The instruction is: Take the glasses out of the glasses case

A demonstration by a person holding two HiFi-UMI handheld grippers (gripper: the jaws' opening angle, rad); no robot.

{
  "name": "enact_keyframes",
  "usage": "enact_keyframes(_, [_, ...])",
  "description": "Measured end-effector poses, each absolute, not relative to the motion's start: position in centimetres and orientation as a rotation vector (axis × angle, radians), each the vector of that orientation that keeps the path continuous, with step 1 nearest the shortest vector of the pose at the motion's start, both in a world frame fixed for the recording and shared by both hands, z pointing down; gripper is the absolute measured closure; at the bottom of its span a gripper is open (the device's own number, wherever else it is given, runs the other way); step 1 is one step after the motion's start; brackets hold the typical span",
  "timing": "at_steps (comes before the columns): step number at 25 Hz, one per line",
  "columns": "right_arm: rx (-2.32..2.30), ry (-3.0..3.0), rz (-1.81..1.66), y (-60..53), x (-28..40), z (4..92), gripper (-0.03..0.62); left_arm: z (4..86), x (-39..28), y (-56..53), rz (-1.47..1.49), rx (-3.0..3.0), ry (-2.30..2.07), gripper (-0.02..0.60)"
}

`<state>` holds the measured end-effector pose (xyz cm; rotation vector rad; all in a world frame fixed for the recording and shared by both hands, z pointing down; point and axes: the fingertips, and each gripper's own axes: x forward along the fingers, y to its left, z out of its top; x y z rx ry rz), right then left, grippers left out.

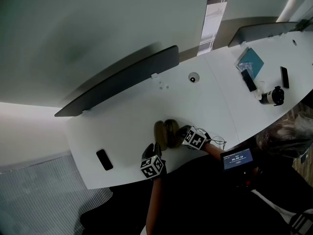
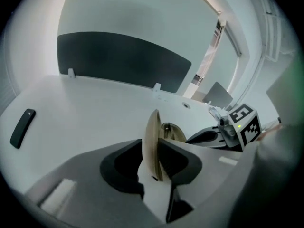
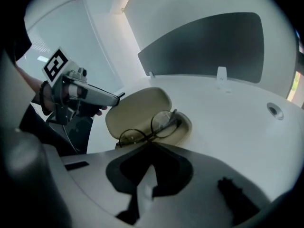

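Note:
A beige glasses case [image 1: 166,132] lies open near the front edge of the white desk [image 1: 127,116]. Its lid [image 2: 153,134] stands up edge-on between the jaws of my left gripper [image 2: 151,147], which press on it from both sides. Thin dark-rimmed glasses [image 3: 151,127] rest in the case's base [image 3: 183,127], with the raised lid [image 3: 137,108] behind them. My right gripper [image 3: 149,146] is shut, its tips at the base's near rim just below the glasses' bridge; whether it pinches anything is hidden. In the head view, the left gripper [image 1: 156,145] and right gripper [image 1: 178,132] flank the case.
A black phone [image 1: 104,159] lies on the desk to the left. A dark divider panel [image 1: 122,80] runs along the back edge, with a round grommet [image 1: 193,78] nearby. Far right are a teal book [image 1: 251,60], two dark slabs and a small camera-like object [image 1: 274,97].

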<state>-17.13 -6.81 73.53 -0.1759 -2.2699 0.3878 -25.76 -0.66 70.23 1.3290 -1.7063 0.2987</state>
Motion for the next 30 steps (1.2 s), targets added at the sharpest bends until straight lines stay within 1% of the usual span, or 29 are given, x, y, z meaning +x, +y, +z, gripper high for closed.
enact_keyframes(2, [-0.157,-2.249,0.433,-6.7,-16.9,73.7,0.585,71.3,-26.6,0.1,0.308,1.292,-1.69,0.49])
enact_keyframes(4, [-0.153,-2.24,0.451,-6.7,-16.8,73.8,0.585,72.5,-26.8,0.3,0.343,1.282,-1.656,0.552])
enact_keyframes(7, [-0.153,-2.231,0.47,-6.7,-16.9,73.8,0.585,73.7,-27.1,0.5,0.318,1.238,-1.607,0.557])
enact_keyframes(10, [-0.148,-2.227,0.528,-7.0,-17.0,73.7,0.585,73.2,-27.1,0.3,0.194,1.217,-1.584,0.557])
enact_keyframes(12, [-0.133,-2.24,0.625,-7.3,-17.3,73.1,0.585,72.8,-26.8,0.3,0.124,1.217,-1.57,0.554])
enact_keyframes(15, [-0.106,-2.248,0.741,-7.5,-18.1,71.8,0.575,72.8,-26.4,0.7,0.071,1.215,-1.544,0.549])
enact_keyframes(17, [-0.097,-2.229,0.763,-7.1,-18.6,71.6,0.518,72.5,-25.9,0.9,0.06,1.235,-1.529,0.548])
enact_keyframes(19, [-0.096,-2.192,0.761,-6.3,-18.8,72.1,0.485,72.3,-25.1,1.1,0.054,1.258,-1.507,0.538])
enact_keyframes(25, [-0.033,-2.07,0.774,-5.7,-18.6,74.2,0.425,72.5,-23.5,1.6,0.051,1.292,-1.446,0.485])
enact_keyframes(28, [0.021,-2.051,0.851,-5.9,-19.1,74.3,0.393,72.6,-23.7,1.7,0.061,1.308,-1.43,0.479])
enact_keyframes(30, [0.044,-2.032,0.873,-6.1,-19.5,74.5,0.384,72.4,-23.7,1.4,0.062,1.322,-1.417,0.473])
